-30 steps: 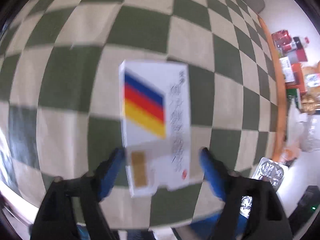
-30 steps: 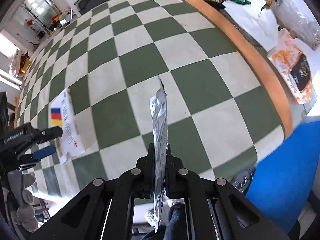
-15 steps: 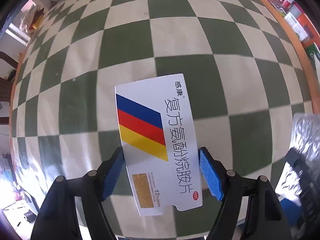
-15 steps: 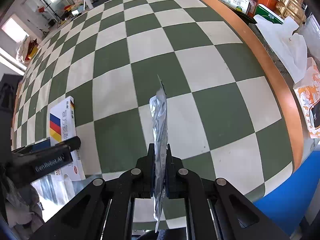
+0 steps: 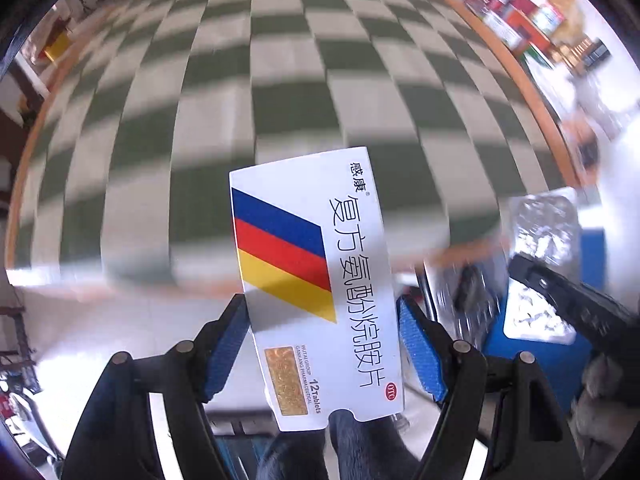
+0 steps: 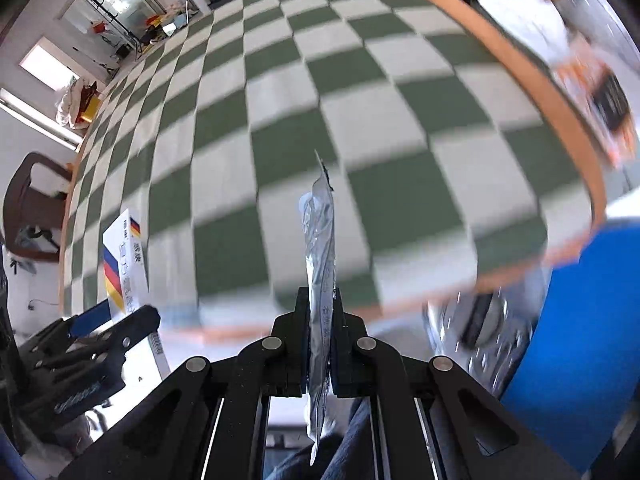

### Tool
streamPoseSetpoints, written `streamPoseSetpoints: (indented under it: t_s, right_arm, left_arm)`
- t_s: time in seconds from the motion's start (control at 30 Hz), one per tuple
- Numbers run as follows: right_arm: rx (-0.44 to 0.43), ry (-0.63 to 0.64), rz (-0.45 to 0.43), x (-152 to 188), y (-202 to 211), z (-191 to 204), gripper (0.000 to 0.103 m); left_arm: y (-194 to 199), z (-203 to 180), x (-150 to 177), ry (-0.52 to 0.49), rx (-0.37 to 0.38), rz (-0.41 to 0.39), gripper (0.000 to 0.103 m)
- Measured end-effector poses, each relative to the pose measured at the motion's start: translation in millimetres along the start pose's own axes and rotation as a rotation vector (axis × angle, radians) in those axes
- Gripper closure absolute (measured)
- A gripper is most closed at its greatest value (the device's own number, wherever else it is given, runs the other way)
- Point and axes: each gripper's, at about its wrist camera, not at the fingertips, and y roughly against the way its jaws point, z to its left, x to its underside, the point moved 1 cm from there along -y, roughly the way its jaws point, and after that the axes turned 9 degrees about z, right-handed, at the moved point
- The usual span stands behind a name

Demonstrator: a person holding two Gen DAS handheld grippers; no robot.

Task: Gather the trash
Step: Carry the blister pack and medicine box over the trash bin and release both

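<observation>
A white medicine box (image 5: 304, 248) with blue, red and yellow stripes is off the table, and my left gripper (image 5: 322, 344) is shut on it, a blue pad against each long edge. In the right wrist view that box (image 6: 124, 264) and the left gripper (image 6: 100, 328) show at the lower left. My right gripper (image 6: 320, 320) is shut on a silver foil blister pack (image 6: 320, 240), which stands edge-on and upright. The left wrist view shows the same foil pack (image 5: 544, 224) at the right, above the right gripper (image 5: 560, 292).
The green-and-white checkered table (image 6: 360, 80) has an orange rim (image 6: 560, 120); both grippers hang over its near edge. Boxes and bottles (image 5: 520, 12) crowd the far right side. A blue container (image 6: 580, 320) stands low at the right. A dark chair (image 6: 32, 208) is at the left.
My left gripper closed on the box, lifted it off the table and drew back past the near edge. The right gripper drew back too, still holding the foil pack.
</observation>
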Motion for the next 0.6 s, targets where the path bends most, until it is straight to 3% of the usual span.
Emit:
streamPoseSetpoints:
  t_s: [0.1, 0.23, 0.37, 0.6]
  right_arm:
    - [-0.016, -0.026, 0.055, 61.0, -13.8, -8.1, 0.096]
    - [-0.037, -0.071, 0.141, 126.3, -59.1, -21.5, 0.096]
    - [-0.044, -0.103, 0.207, 153.0, -127.7, -31.0, 0.096]
    - [-0.103, -0.125, 0.231, 138.1, -286.0, -42.2, 0.096]
  left_arm:
    - [-28.1, 18.1, 61.7, 0.015, 0.041, 0.076, 0.031]
    - [-85.7, 40.0, 95.6, 0.058, 0.078, 0.155, 0.031]
    - [-161.7, 68.2, 89.6, 0.122, 0.116, 0.196, 0.030]
    - [-321.5, 109.8, 44.6, 0.188, 0.170, 0.240, 0.030]
